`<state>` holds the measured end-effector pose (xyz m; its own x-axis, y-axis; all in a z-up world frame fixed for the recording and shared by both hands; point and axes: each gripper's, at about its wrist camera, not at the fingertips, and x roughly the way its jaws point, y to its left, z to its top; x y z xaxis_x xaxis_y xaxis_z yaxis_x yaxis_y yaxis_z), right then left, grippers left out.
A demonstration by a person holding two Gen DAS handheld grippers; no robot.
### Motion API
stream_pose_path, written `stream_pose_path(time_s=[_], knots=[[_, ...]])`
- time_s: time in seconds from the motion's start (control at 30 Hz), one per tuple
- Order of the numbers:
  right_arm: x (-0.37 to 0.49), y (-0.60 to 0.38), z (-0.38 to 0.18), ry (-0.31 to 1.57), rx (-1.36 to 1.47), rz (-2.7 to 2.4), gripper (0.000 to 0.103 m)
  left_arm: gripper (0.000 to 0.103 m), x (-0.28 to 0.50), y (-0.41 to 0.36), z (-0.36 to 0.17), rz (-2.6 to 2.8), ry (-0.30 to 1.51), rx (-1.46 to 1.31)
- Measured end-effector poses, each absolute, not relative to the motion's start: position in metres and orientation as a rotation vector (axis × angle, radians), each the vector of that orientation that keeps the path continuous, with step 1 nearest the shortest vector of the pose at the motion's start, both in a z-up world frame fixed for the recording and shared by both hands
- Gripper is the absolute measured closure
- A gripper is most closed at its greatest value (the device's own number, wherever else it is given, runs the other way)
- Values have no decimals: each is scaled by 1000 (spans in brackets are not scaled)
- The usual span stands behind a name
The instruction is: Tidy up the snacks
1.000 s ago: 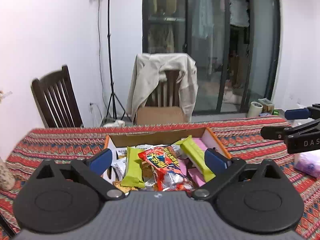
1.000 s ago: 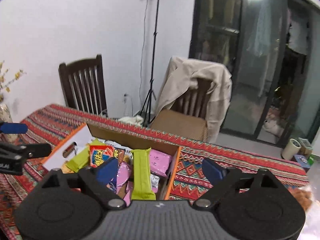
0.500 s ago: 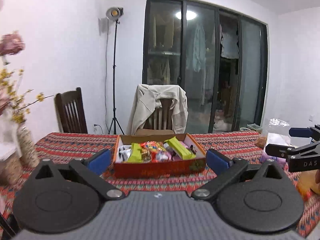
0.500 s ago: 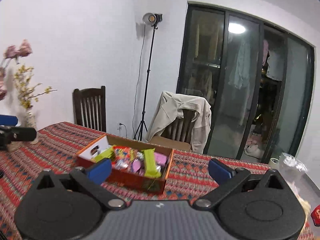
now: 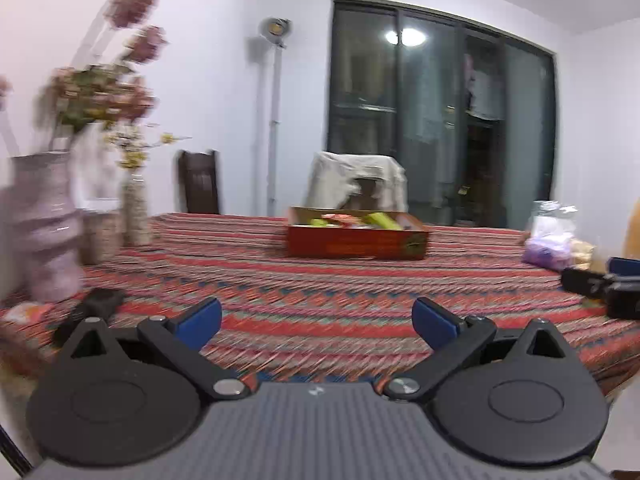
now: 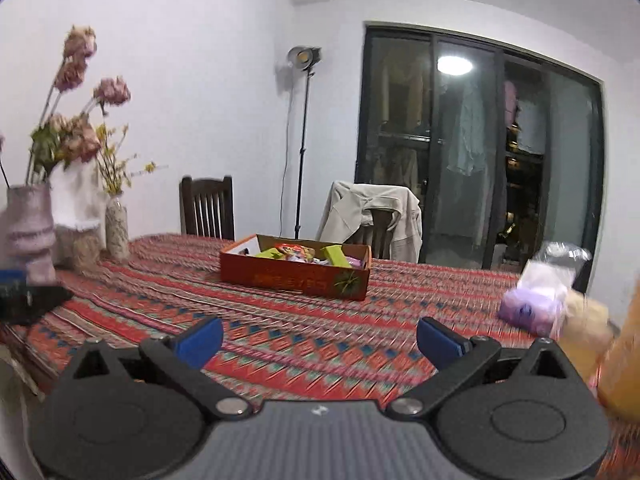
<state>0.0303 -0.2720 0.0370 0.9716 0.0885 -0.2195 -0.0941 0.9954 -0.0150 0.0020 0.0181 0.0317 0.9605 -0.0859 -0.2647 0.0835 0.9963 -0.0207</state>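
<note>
A shallow red cardboard box [image 5: 356,242] [image 6: 294,278] holding several snack packs, green, red and pink, stands far off on the patterned tablecloth. My left gripper [image 5: 316,316] hovers open over the near part of the table with nothing between its blue pads. My right gripper [image 6: 318,334] is open too, its jaws wide and empty. Each gripper shows at the edge of the other's view: the right one [image 5: 600,286] at the right, the left one [image 6: 28,300] at the left. A clear bag [image 6: 536,300] with purple and pale snack packs lies at the right.
Vases with dried flowers [image 6: 30,232] [image 5: 40,224] stand at the table's left edge, a dark object [image 5: 94,308] beside them. An orange thing [image 6: 624,360] is close at the right. Behind the table are two chairs, one draped with a beige jacket [image 6: 372,216], and a light stand [image 6: 302,140].
Both grippers have pulled far back from the box, which was right under them and is now small and distant. The right gripper's jaws have widened. The vases and the bag have come into view.
</note>
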Motion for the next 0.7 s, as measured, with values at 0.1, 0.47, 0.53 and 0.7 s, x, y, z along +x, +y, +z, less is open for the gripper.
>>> stream_pose_path(time_s=[0.1,0.47,0.53,0.7], knots=[[1,-257,18,198,70,94,0,0,-2,21,16,-91,316,13],[3,-236,-23,261,59,110,0,0,2,27,3,-73,339,5],[8,-239,-23,267,65,106,0,0,3,25,6,-72,335,12],[11,-240,-22,269,63,110,0,0,3,24,7,-73,334,10]])
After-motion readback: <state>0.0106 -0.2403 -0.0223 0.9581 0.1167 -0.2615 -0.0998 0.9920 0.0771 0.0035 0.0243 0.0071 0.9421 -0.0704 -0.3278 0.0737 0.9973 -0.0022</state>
